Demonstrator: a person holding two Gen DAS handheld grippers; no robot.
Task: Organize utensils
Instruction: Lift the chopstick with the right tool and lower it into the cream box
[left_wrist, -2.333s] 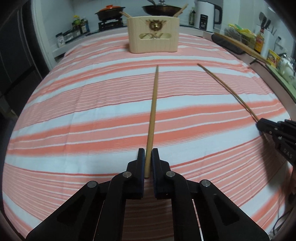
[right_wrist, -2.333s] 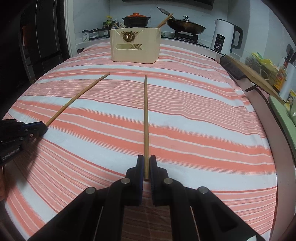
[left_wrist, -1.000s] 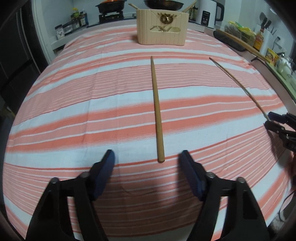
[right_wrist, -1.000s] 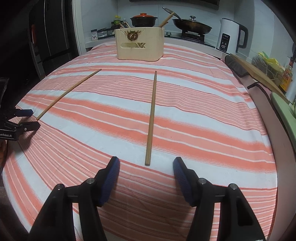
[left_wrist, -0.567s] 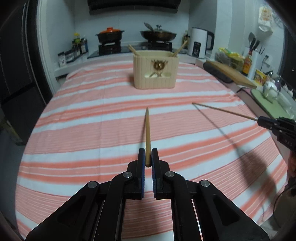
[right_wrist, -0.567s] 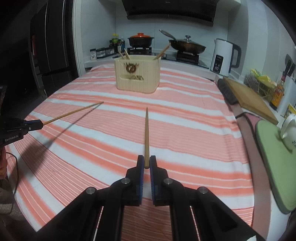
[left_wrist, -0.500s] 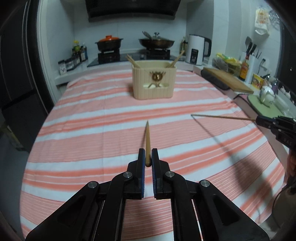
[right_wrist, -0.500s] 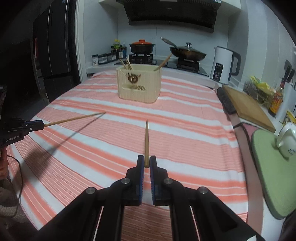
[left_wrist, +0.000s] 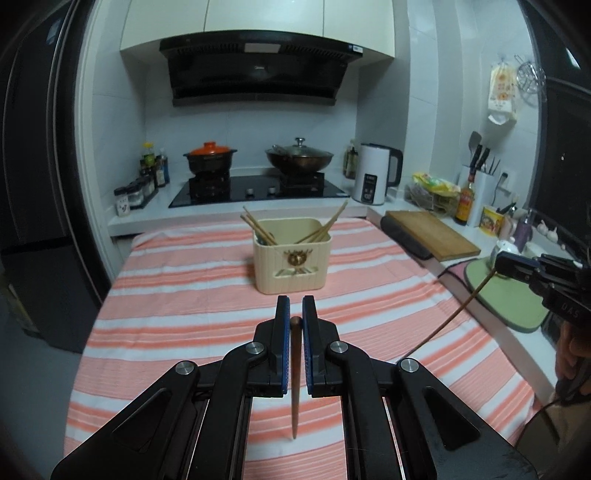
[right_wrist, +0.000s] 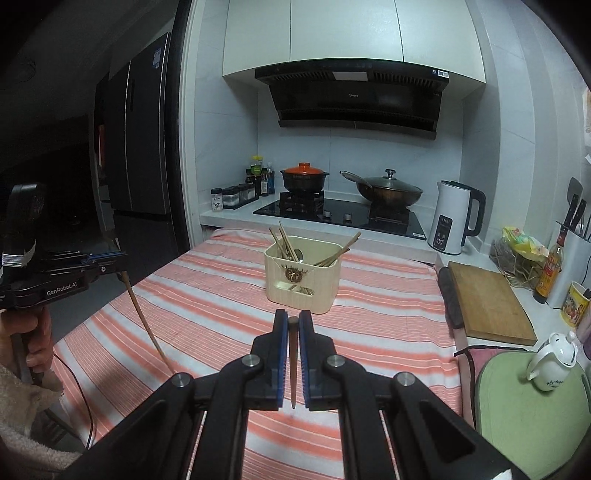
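Now each chopstick hangs pinched between closed fingers.

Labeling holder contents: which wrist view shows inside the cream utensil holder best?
Right wrist: it looks down into the utensil holder, showing chopsticks and a spoon bowl. Left wrist sees mostly its front wall, chopstick ends poking out.

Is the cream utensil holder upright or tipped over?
Upright: the utensil holder stands on its base on the striped cloth, chopsticks leaning out its open top.
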